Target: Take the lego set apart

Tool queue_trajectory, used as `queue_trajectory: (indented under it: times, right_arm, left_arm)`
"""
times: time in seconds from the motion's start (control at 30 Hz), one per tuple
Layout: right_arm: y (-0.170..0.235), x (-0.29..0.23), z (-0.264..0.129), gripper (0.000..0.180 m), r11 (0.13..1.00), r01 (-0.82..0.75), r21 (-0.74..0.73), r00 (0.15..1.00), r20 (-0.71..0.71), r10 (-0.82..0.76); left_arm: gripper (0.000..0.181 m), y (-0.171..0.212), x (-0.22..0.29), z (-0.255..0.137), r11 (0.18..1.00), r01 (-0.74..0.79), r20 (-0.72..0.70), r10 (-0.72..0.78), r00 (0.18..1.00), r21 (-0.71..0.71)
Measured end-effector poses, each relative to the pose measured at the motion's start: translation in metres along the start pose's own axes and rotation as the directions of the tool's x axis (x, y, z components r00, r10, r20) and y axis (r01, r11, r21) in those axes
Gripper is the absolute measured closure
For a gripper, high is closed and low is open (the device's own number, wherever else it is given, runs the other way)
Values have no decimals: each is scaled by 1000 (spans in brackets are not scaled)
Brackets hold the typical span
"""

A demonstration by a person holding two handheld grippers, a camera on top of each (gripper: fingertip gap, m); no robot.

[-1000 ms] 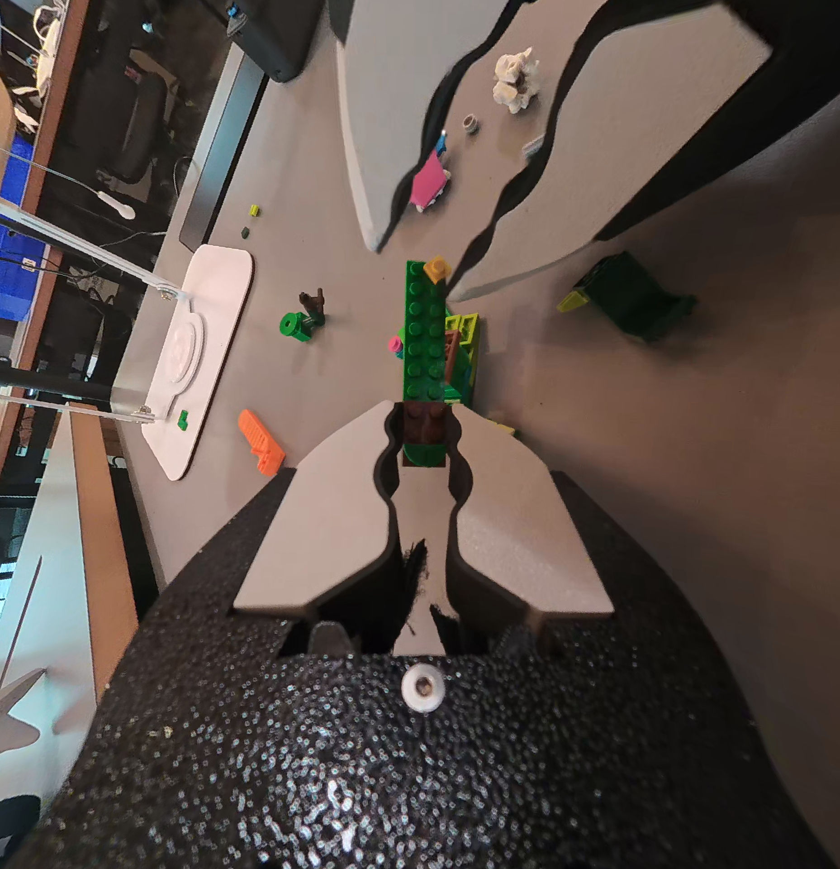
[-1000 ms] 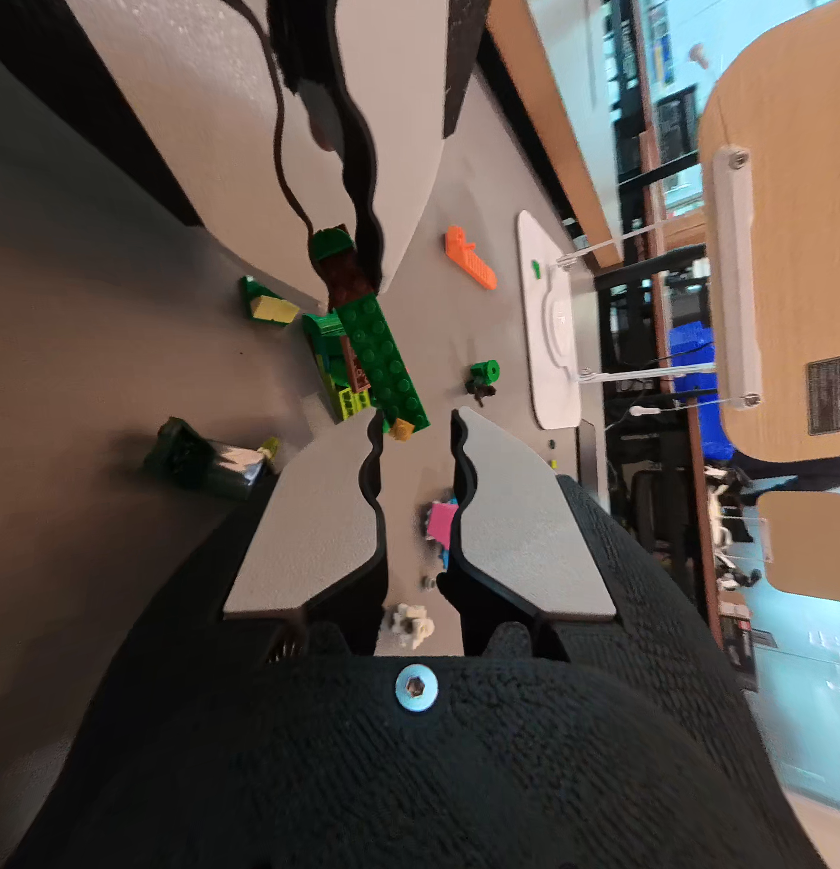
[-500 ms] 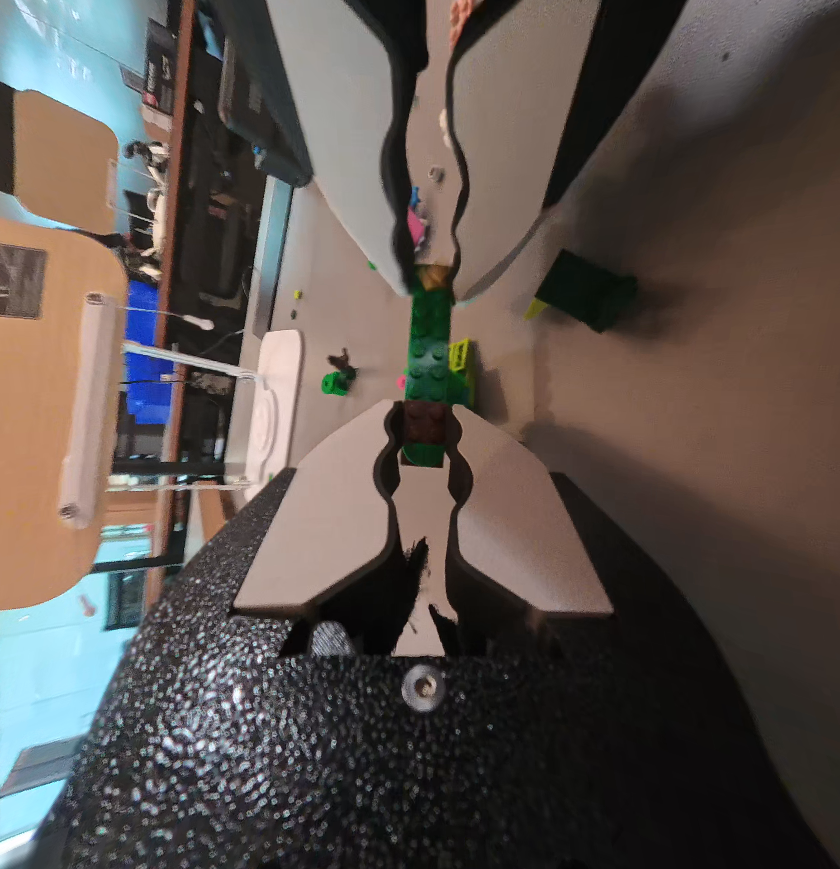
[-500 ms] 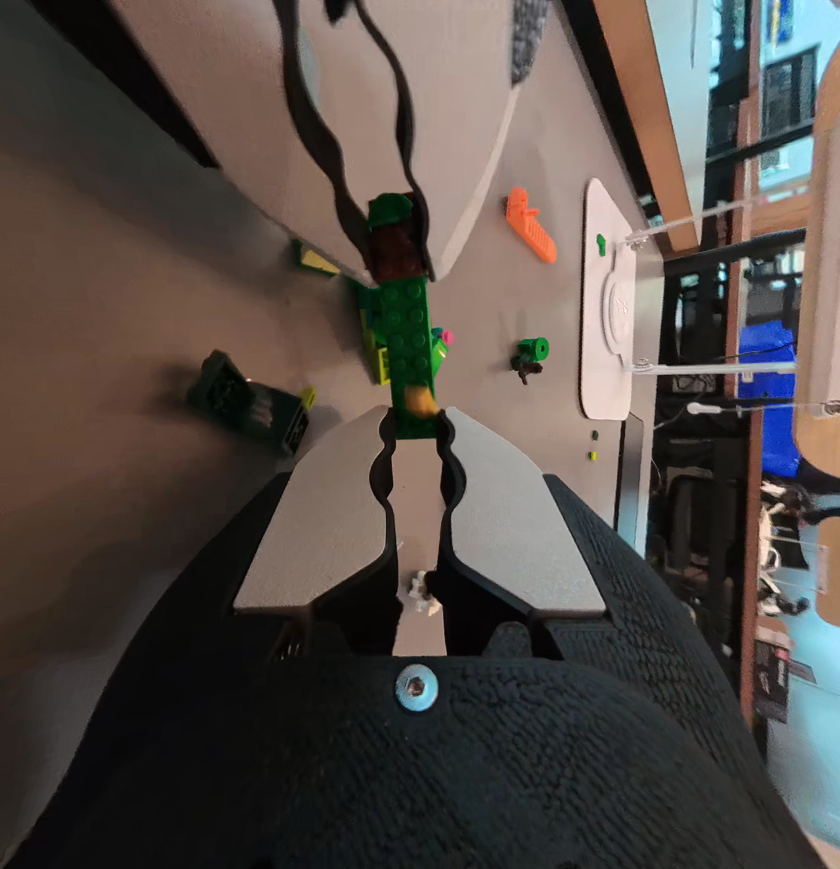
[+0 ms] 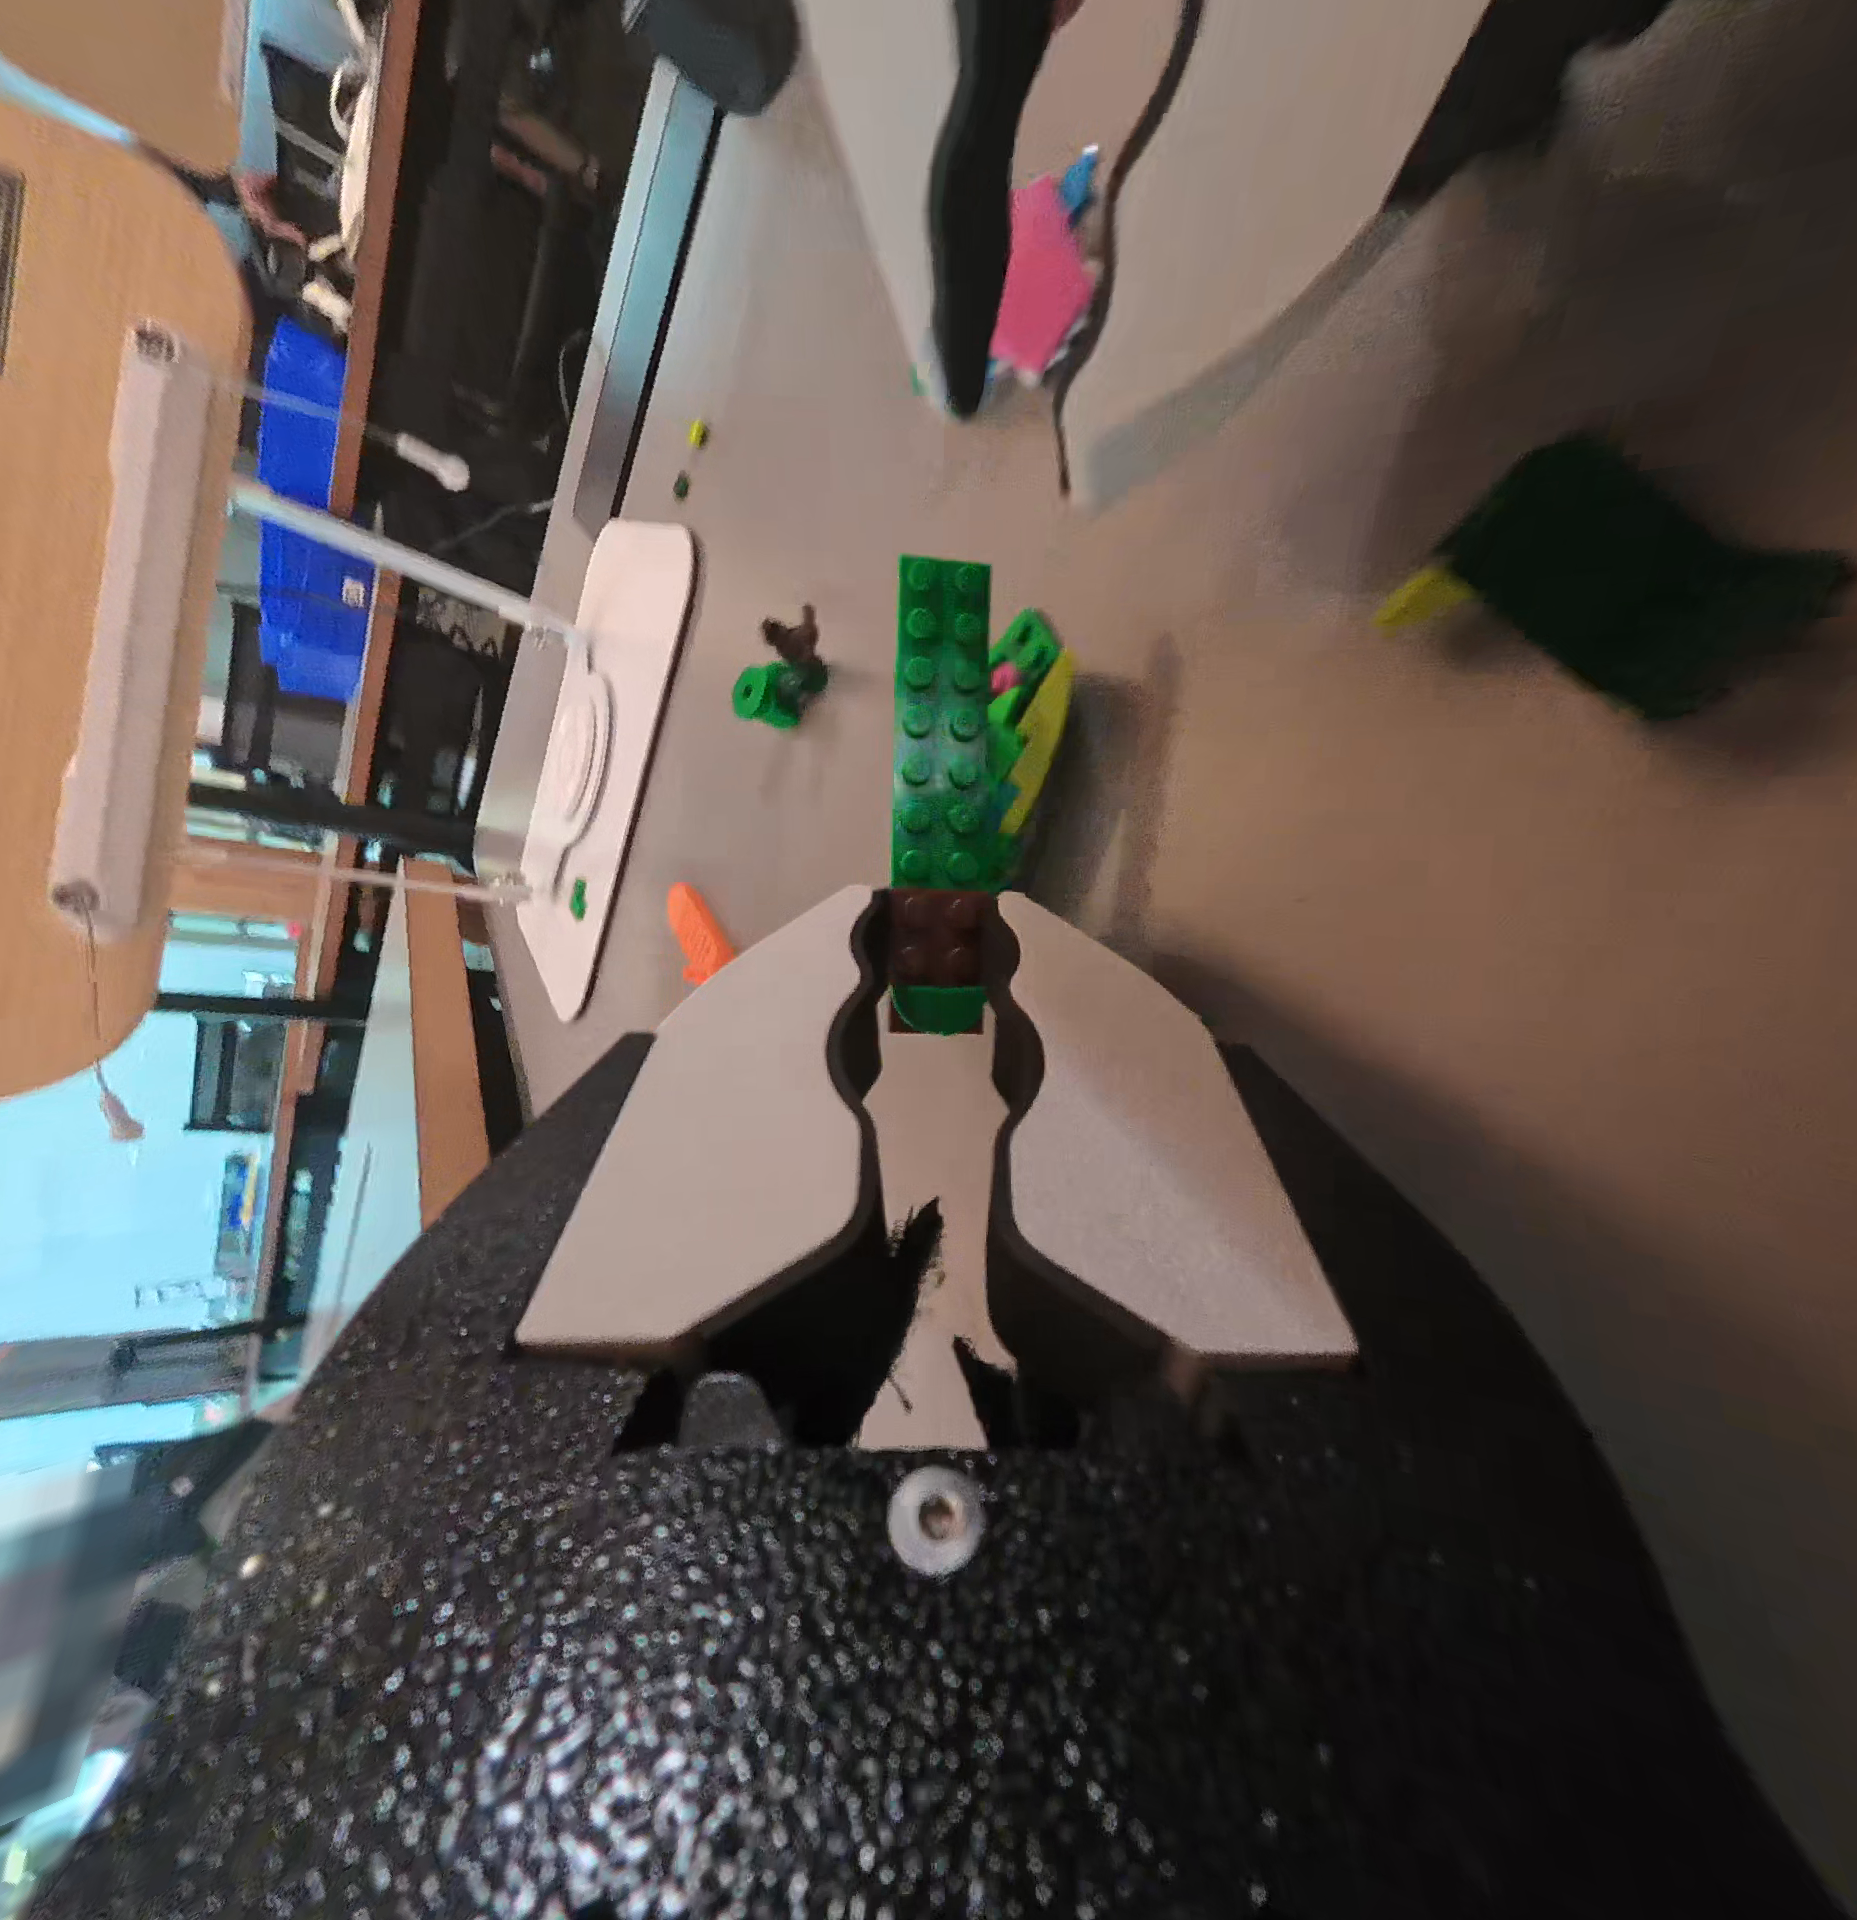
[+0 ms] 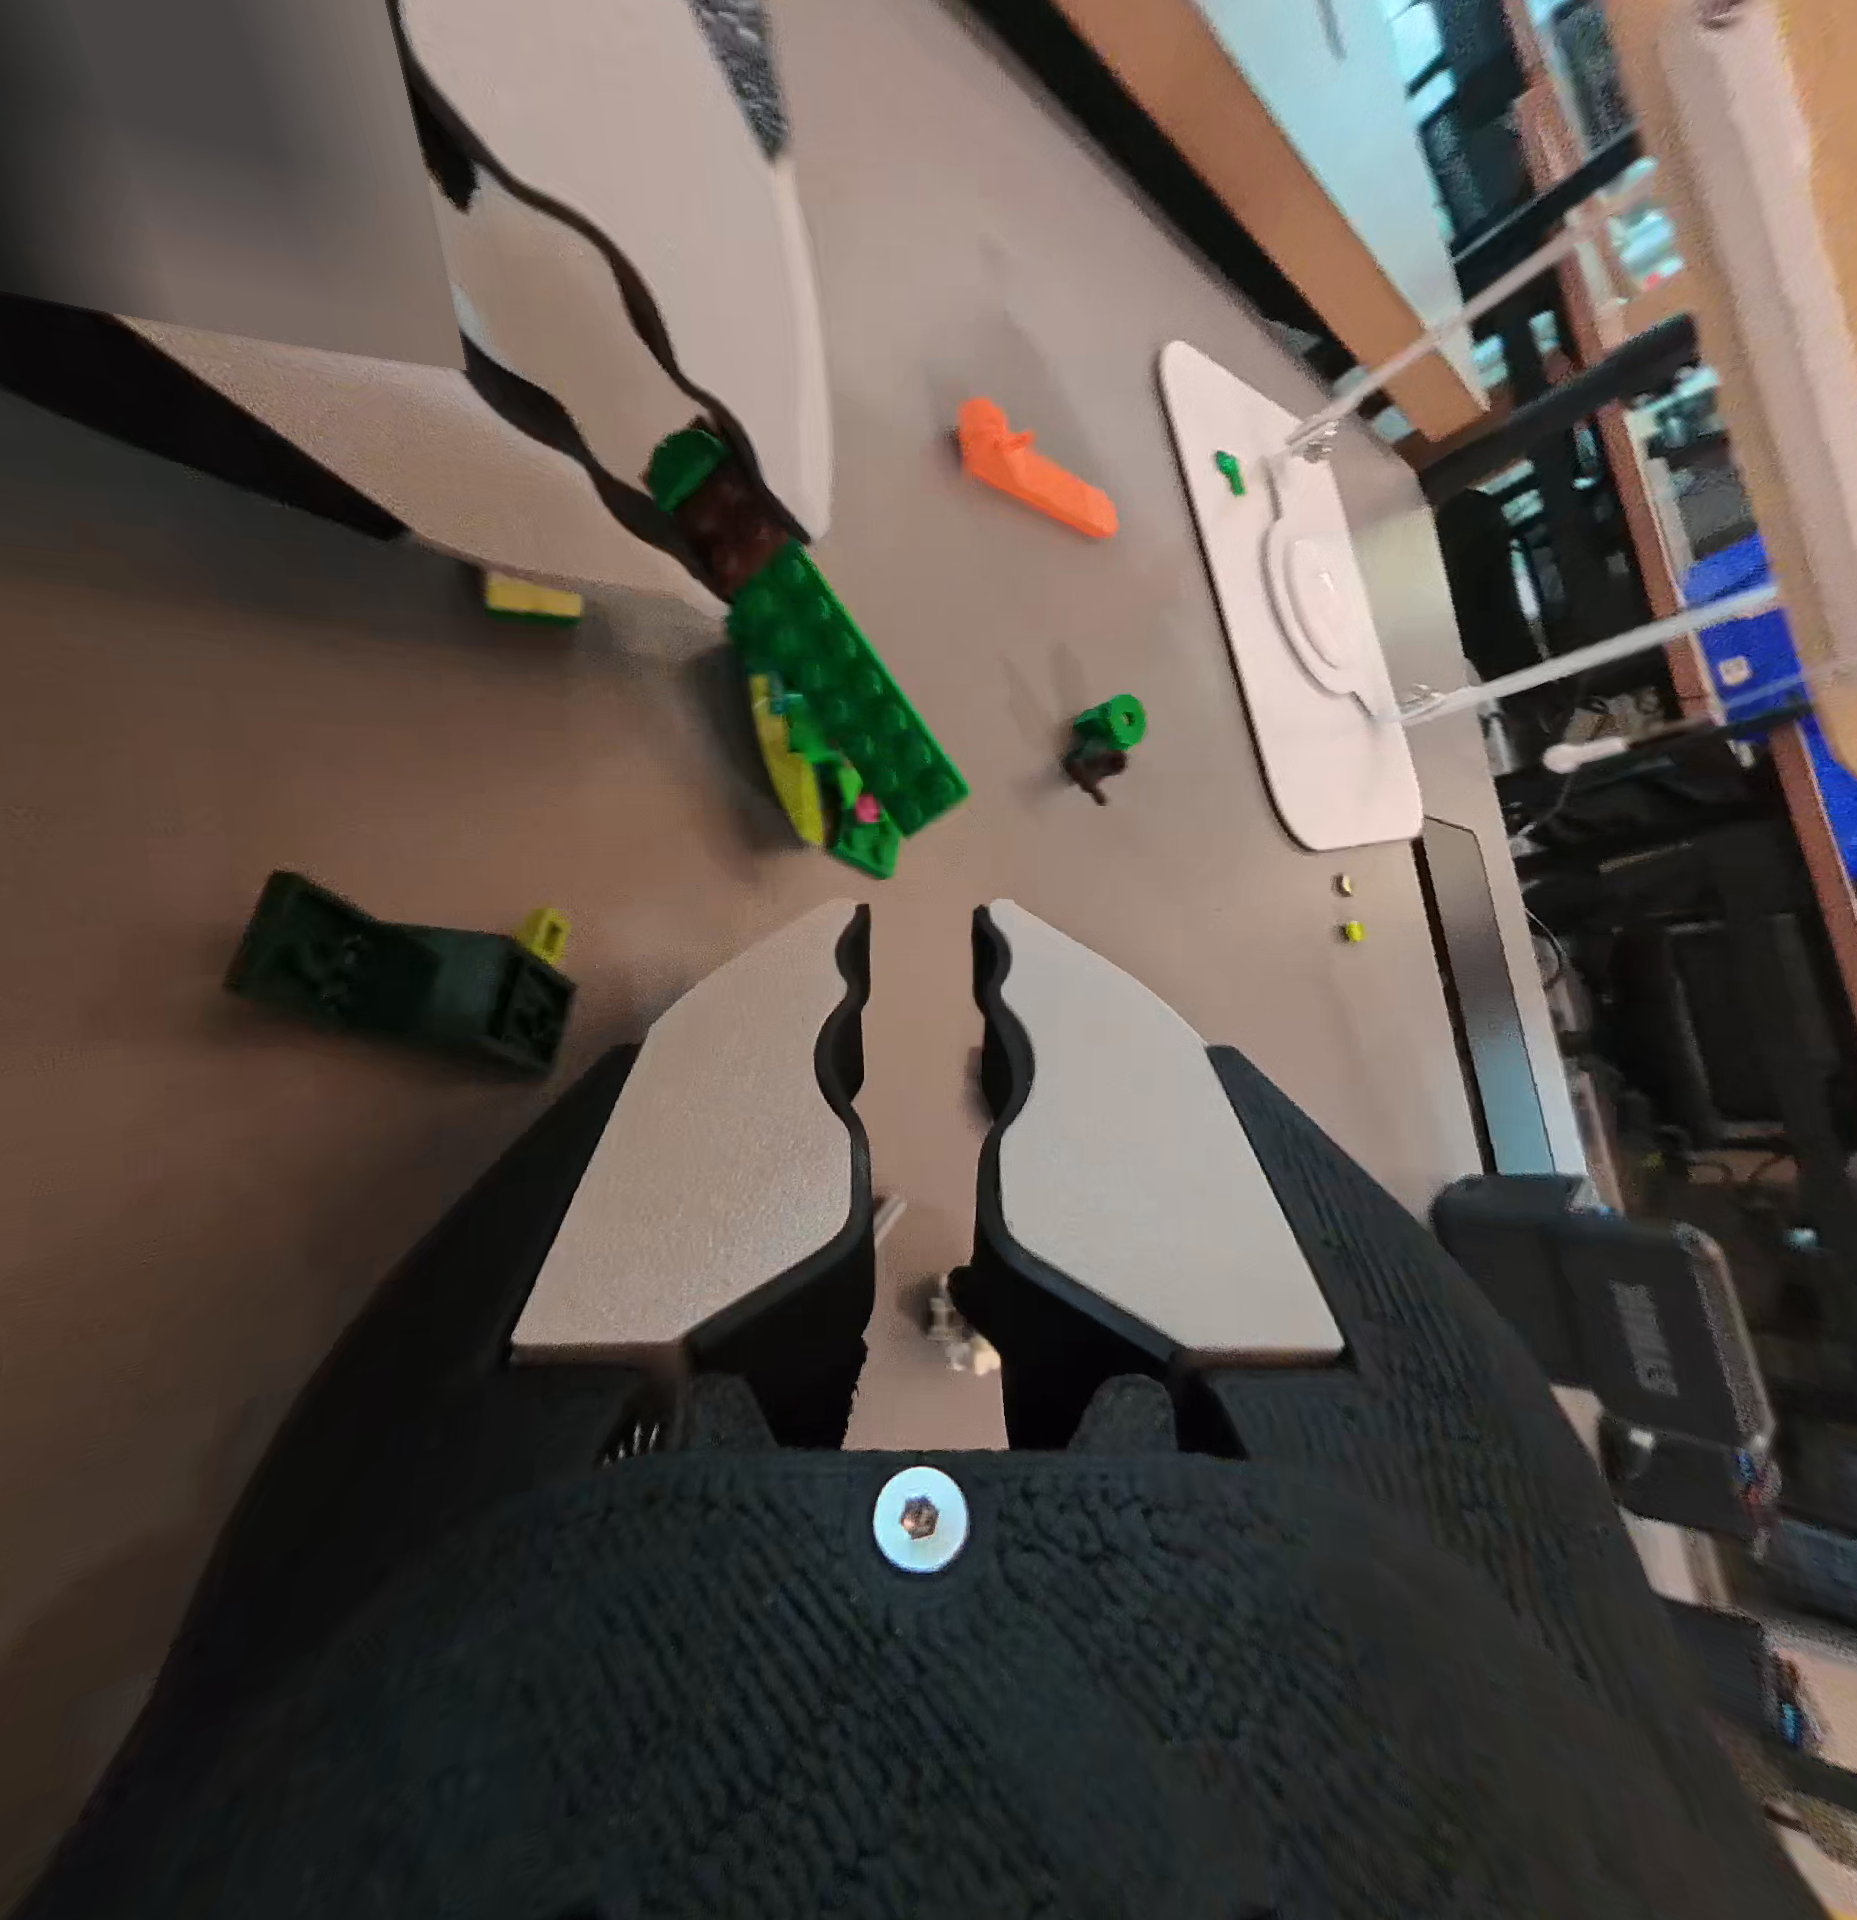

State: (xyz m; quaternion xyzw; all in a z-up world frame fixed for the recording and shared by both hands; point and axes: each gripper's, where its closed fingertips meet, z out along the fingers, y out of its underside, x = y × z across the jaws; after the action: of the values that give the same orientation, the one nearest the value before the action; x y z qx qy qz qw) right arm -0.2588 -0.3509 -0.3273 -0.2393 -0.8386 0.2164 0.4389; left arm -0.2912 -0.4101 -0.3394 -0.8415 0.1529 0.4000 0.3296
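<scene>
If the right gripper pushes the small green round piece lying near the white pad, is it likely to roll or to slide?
The green round piece looks ring-shaped, so it would probably roll rather than slide. A dark brown bit seems attached, which may stop the roll early. It looks tiny and light, so a gentle nudge from the right gripper might flick it across the table.

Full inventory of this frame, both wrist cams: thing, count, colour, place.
lego assembly: 1, green plate with brown end, lime and pink bits; held over the table
dark green block: 1, lime stud at one end; loose, near right gripper
orange piece: 1; by the pad
green round piece: 1, brown bit attached; between plate and pad
white pad: 1; table edge
pink piece: 1; far side
table: 1, grey
left gripper: jaws on brown end
right gripper: jaws apart, nothing between
</scene>
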Motion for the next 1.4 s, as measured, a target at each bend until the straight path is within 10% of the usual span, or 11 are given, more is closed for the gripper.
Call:
queue_trajectory:
  times: [0.43, 0.9, 1.4]
  right_arm:
    - [-17, 33, -4, 174, 909, -353, 221, 927, -45, 371]
    - [-37, 36, -11, 180, 840, -437, 320, 885, -11, 465]
    - [-66, 22, -11, 180, 845, -308, 438, 912, -118, 393]
  left_arm:
    - [164, 35, -53, -57, 914, 404, -66, -401, 914, 43]
    - [164, 103, -101, -110, 834, 549, 166, -536, 828, -48]
    - [164, 185, -104, -374, 725, 688, 510, -592, 624, 0]
